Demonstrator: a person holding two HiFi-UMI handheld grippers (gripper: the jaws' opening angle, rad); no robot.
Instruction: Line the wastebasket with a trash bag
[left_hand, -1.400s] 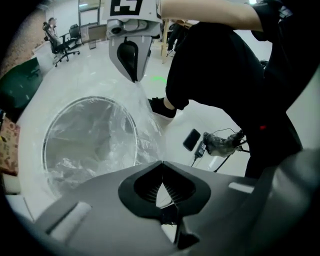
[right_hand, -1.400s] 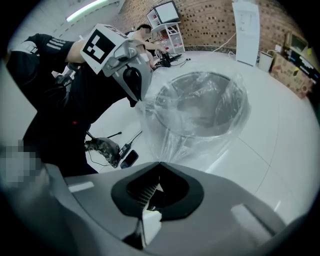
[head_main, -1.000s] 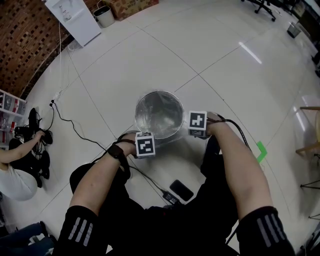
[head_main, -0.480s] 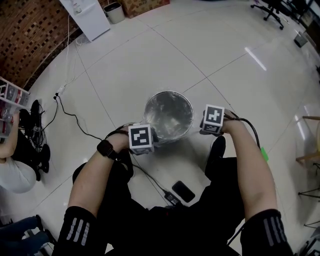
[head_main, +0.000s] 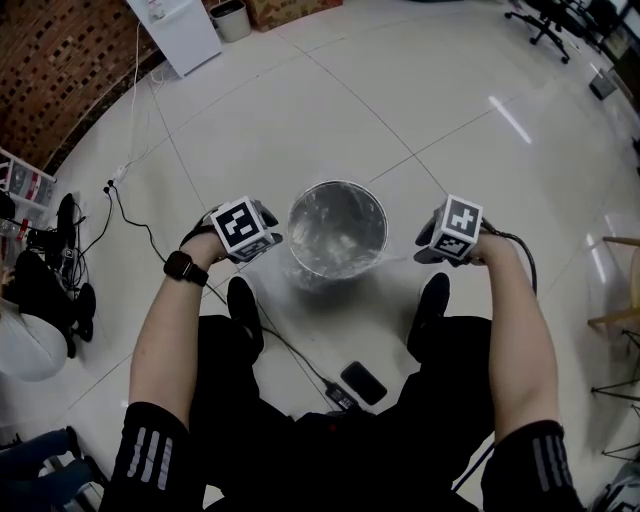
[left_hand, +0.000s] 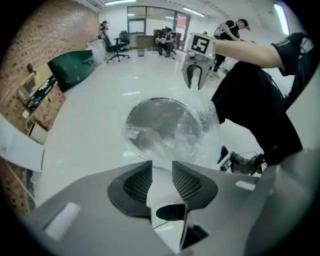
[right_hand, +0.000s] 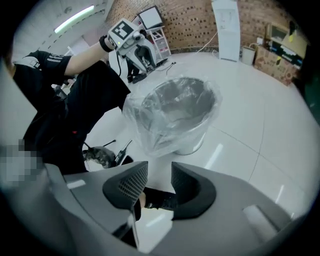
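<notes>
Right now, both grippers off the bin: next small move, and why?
Probably lower the left gripper and smooth the loose overhang of the trash bag down the wastebasket. The bag covers the rim but hangs puffed and uneven on the person's side. Left jaws stand apart, empty; the right gripper has its jaws opening, empty.

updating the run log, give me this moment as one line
stage: trash bag draped over wastebasket rim | left tongs: open, empty, beside wastebasket | right tongs: opening, empty, beside wastebasket
</notes>
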